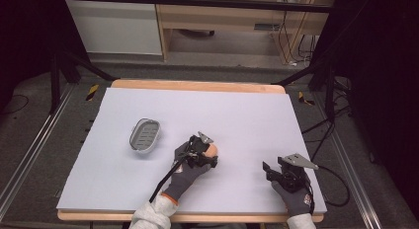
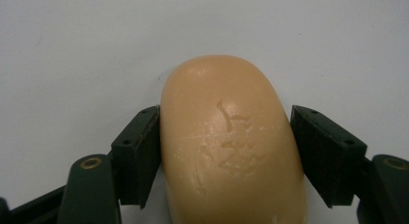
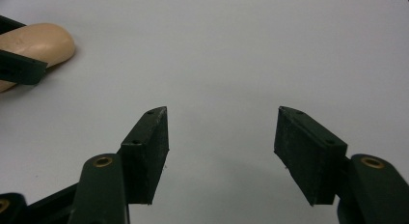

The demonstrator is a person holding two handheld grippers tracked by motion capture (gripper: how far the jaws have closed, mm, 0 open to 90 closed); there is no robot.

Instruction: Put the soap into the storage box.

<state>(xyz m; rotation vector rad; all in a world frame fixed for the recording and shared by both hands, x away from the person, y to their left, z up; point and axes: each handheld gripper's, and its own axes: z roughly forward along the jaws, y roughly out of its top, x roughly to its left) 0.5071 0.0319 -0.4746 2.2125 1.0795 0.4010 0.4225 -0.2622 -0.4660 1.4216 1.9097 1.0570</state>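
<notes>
A tan soap bar point(image 2: 231, 142) lies on the white table sheet point(image 1: 237, 115), just right of the centre in the high view point(image 1: 213, 149). My left gripper point(image 2: 225, 151) is shut on it, one black pad against each long side; the bar's far end sticks out past the pads. Low and to the right in the high view, my right gripper point(image 1: 269, 173) stands on the sheet, held by a gloved hand. In its own view the right gripper point(image 3: 222, 137) is open with bare sheet between the pads. The soap bar point(image 3: 41, 43) shows at that view's far left.
A grey slotted soap dish point(image 1: 145, 135) sits on the sheet to the left of the left gripper, with nothing in it. The sheet covers a wooden table point(image 1: 197, 85). Black frame legs and cables stand on the floor around the table.
</notes>
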